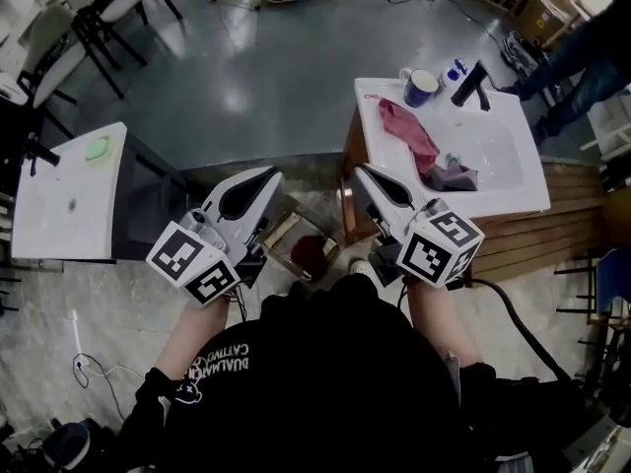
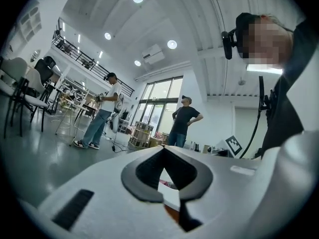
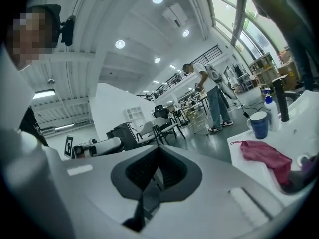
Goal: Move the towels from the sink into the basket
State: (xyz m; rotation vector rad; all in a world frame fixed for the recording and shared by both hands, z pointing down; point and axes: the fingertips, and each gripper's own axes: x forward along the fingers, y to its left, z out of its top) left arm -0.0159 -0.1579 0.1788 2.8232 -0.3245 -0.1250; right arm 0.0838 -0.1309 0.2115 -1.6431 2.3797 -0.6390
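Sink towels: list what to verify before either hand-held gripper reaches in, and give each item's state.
1. Left hand-held gripper empty: ok.
2. Right hand-held gripper empty: ok.
3. Jaws apart, ready for a grasp: not ok, both pairs are together.
4. Pink towel in plain view, draped over the sink rim: ok.
5. Grey towel visible in the basin: ok.
6. Basket has room beside the dark red towel already in it: cannot tell.
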